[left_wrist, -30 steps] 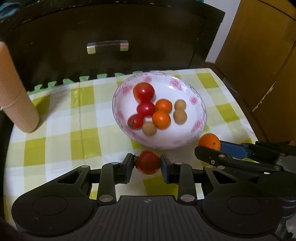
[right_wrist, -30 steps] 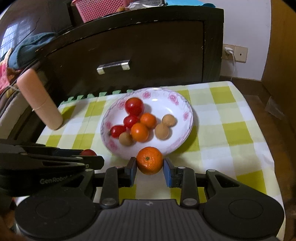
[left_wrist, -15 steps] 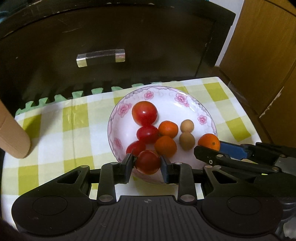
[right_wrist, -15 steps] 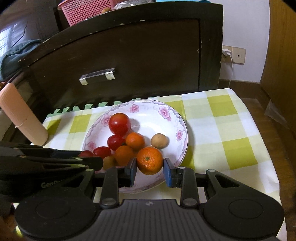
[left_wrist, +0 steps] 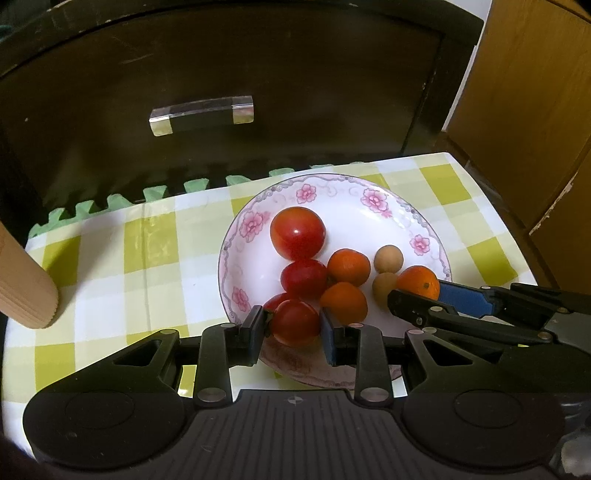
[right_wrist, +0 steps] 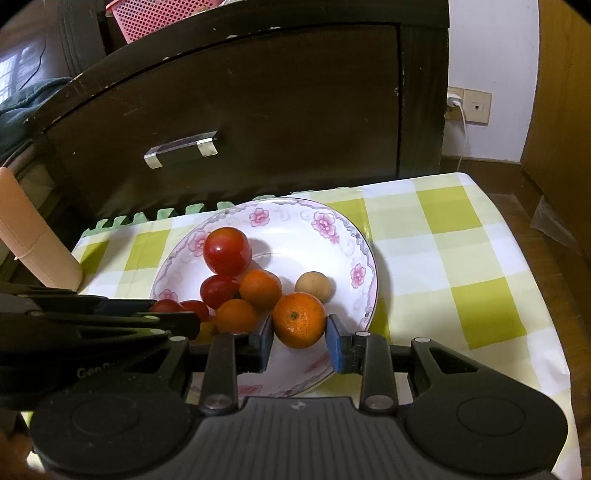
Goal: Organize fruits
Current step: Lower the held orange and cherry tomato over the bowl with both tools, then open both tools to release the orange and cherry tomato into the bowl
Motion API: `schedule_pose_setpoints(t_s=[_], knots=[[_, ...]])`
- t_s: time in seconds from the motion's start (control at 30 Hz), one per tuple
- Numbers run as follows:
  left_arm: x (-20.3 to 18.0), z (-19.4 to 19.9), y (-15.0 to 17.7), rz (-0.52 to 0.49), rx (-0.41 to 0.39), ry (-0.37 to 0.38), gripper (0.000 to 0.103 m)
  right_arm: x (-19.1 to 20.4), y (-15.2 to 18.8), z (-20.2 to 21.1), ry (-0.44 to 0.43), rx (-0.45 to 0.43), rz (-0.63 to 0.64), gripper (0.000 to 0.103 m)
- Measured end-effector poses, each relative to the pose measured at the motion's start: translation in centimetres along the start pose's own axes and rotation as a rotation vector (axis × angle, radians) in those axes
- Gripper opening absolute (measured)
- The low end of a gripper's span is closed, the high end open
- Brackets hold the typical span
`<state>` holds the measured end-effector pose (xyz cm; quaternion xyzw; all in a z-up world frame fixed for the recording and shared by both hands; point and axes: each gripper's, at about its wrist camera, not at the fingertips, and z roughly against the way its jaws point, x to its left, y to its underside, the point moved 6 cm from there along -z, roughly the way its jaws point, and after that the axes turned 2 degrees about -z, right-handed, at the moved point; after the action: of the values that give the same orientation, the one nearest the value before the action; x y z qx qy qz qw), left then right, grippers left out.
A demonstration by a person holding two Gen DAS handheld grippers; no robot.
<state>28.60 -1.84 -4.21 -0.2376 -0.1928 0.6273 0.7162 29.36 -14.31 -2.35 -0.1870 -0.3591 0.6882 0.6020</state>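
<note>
Red tomato (left_wrist: 295, 322) pinched by left fingers, orange (right_wrist: 299, 319) pinched by right, both now over bowl (left_wrist: 373, 218).

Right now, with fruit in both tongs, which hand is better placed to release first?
Probably the right: its tongs hold the orange over bare plate. The left tongs hold a tomato above the plate's near rim, crowded by fruit.

Dark drawer (left_wrist: 229, 92), pink basket (right_wrist: 162, 14), wall socket (right_wrist: 469, 105).
</note>
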Motion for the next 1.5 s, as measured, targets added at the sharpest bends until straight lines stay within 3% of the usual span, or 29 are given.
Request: schedule_pose_setpoints(t_s=[0.8,1.5], knots=[[0.5,-0.7,-0.2,-0.021,-0.008,-0.033,0.046,0.2,-0.2,-0.7,0.017,-0.017,0.005,0.032],[1.0,1.2,-0.3,-0.007,-0.044,-0.067,0.069,0.2,-0.4,0.8,0.031,-0.036,-0.005,0.034]])
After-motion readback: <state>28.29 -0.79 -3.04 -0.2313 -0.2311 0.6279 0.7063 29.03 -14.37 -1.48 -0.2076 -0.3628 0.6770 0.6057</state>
